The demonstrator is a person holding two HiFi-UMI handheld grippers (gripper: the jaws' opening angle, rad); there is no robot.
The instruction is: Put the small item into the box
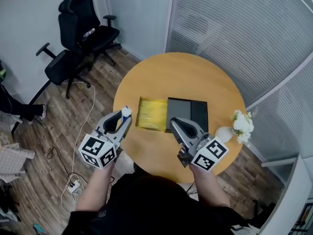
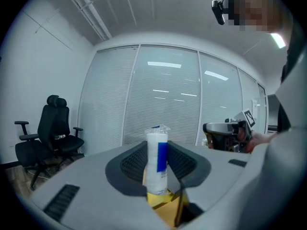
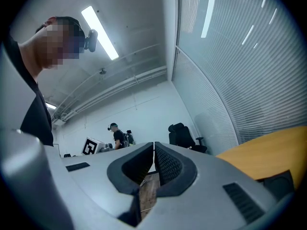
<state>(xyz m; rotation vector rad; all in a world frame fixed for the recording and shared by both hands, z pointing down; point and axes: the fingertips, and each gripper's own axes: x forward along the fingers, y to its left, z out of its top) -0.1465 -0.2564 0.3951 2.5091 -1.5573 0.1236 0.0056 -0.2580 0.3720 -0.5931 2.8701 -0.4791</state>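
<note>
Gripping one white packet (image 2: 157, 157), left fingers (image 2: 132, 166); right fingers (image 3: 169, 166) closed, empty; one box (image 1: 151, 114).

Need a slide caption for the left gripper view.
Left gripper holds a small white-and-blue packet upright between its jaws, office chair behind.

**Office Corner**

A round wooden table (image 1: 181, 72) is standing on plank flooring (image 1: 54, 131). Two black office chairs (image 1: 85, 26) are sitting against the white wall (image 1: 29, 13). Blinds are covering the glass partitions (image 1: 244, 33); a ceiling strip light (image 3: 100, 31) is glowing.

Yellow box (image 1: 151, 113) open-topped, black lid (image 1: 188, 114) touching its right, flower vase (image 1: 226, 133) farther right
</note>
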